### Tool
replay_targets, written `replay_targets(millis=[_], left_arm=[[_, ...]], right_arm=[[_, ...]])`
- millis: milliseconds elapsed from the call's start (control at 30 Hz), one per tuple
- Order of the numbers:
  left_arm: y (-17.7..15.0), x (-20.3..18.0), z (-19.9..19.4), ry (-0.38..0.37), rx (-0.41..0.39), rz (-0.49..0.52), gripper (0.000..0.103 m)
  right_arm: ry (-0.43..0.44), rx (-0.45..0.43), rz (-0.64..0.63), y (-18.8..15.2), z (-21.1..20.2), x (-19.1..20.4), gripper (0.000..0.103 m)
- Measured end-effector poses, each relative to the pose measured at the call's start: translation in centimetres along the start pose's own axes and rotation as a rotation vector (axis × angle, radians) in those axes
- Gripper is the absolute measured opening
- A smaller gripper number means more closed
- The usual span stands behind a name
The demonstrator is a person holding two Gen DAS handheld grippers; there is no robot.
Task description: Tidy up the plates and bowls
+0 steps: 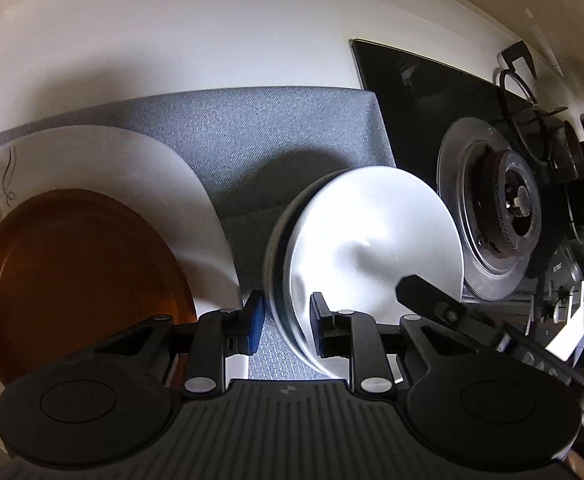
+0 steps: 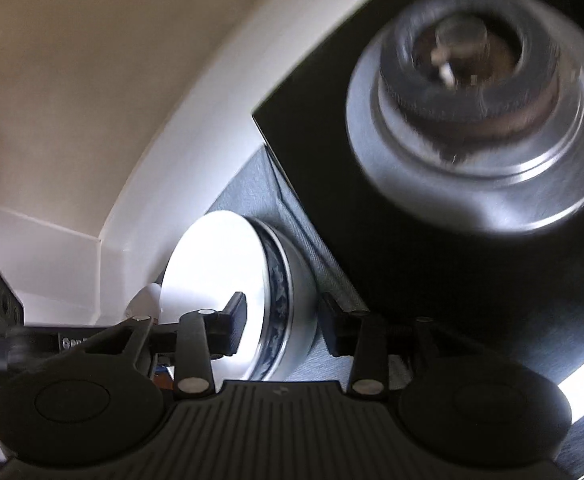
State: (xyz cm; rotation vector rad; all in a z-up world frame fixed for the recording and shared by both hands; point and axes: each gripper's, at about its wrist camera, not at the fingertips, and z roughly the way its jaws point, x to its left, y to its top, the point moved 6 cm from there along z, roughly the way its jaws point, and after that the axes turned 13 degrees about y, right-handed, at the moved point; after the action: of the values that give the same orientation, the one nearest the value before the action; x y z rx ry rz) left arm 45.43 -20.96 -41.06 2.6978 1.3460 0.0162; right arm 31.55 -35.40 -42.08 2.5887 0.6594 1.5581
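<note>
A white bowl (image 1: 372,232) sits nested in a blue-patterned bowl on a grey mat (image 1: 252,140). My left gripper (image 1: 286,320) is open, its fingers either side of the bowls' near rim. An amber plate (image 1: 80,272) lies on a large white floral plate (image 1: 112,152) to the left. In the right wrist view the white bowl (image 2: 212,264) rests inside the blue-patterned bowl (image 2: 284,292). My right gripper (image 2: 282,320) is open, straddling the rim of the stacked bowls from the other side. Its finger (image 1: 432,292) shows in the left wrist view.
A black glass hob (image 1: 412,92) with a gas burner (image 1: 512,204) lies just right of the mat. The burner (image 2: 480,80) looms close in the right wrist view. A white countertop (image 1: 172,52) runs behind, with a wall beyond.
</note>
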Motion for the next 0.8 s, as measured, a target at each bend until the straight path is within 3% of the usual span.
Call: replay_targets(millis=[33,100,167,467,800], left_arm=[[-0.1,-0.1,0.0,0.004,-0.005,0.003,0.024],[-0.6,-0.2,-0.2,-0.008,-0.003,0.008,0.024],[-1.4,-0.7,-0.6,-0.013,-0.010,0.038,0.024],[-5.8,-2.1,-1.7,-0.016,-0.005,0.078,0.026],[-9.6,0.2,-7.5,-0.025,-0.075,0.044,0.027]], right_arm=[[-0.033,0.004,-0.045,0.0,0.1,0.2,0.031],[-0.063,0.002,-0.122,-0.4,-0.1,0.7,0.027],[-0.081,0.001,-0.112,-0.9,-0.7,0.4,0.026],[-0.086,-0.007,-0.071,-3.7,-4.5,-0.3,0.026],[-0.043,0.023,-0.136,-6.1,-6.9,5.0,0.027]])
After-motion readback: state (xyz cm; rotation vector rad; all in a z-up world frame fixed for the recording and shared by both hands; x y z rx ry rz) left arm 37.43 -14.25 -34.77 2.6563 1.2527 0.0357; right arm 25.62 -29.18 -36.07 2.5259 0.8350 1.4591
